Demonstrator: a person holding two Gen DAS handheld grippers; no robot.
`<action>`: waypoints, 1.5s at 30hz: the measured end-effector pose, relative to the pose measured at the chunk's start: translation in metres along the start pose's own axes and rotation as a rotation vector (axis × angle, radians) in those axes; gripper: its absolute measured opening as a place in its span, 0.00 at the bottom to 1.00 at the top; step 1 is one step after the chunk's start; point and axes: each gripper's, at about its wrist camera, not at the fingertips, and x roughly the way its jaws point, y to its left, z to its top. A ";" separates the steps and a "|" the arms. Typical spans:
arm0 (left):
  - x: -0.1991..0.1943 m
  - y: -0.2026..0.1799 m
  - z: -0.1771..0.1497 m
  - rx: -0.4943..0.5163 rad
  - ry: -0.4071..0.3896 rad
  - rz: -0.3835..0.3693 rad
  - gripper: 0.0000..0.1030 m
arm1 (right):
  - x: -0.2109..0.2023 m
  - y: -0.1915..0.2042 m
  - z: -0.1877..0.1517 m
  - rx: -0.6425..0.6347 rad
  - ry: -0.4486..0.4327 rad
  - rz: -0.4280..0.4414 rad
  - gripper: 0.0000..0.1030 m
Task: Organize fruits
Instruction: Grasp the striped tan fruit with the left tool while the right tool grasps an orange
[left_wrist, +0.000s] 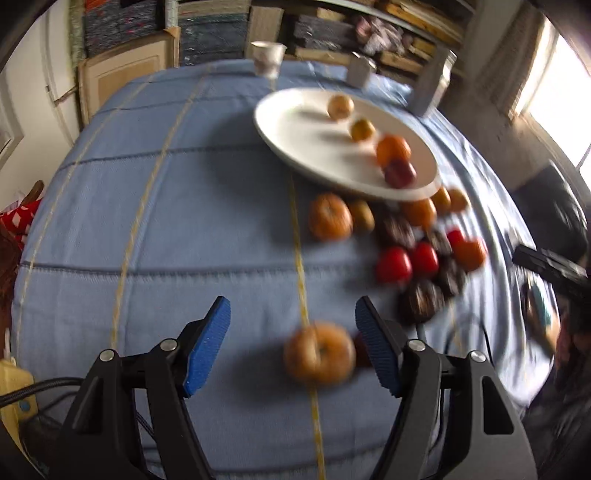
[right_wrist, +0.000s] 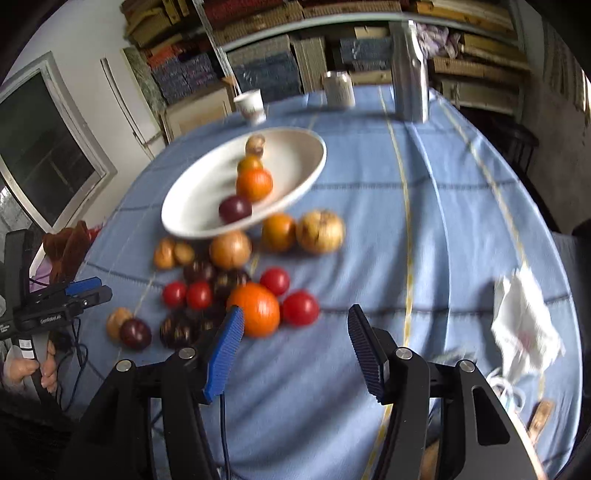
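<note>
A white plate (left_wrist: 295, 122) on the blue tablecloth holds several fruits: two yellowish ones, an orange (left_wrist: 393, 149) and a dark red plum (left_wrist: 400, 173). More oranges, red tomatoes and dark fruits lie in a loose pile (left_wrist: 413, 243) in front of the plate. My left gripper (left_wrist: 293, 347) is open, with a tan fruit (left_wrist: 319, 352) lying on the cloth between its blue pads, nearer the right one. My right gripper (right_wrist: 295, 350) is open and empty; an orange (right_wrist: 256, 308) lies just beyond its left pad (right_wrist: 225, 354). The plate also shows in the right wrist view (right_wrist: 295, 158).
A paper cup (left_wrist: 267, 59), a white mug (right_wrist: 338, 88) and a metal bottle (right_wrist: 410, 74) stand at the table's far edge. A crumpled white wrapper (right_wrist: 524, 325) lies on the right. Shelves of stacked goods fill the background.
</note>
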 end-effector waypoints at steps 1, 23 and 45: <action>-0.001 -0.002 -0.007 0.018 0.007 -0.001 0.66 | -0.001 0.003 0.000 -0.008 -0.002 0.001 0.58; 0.016 0.008 -0.020 -0.016 0.042 -0.052 0.75 | -0.020 0.008 -0.005 -0.029 -0.042 -0.006 0.63; 0.023 0.007 -0.018 -0.024 0.052 -0.171 0.49 | -0.011 0.014 0.001 -0.056 -0.031 0.005 0.63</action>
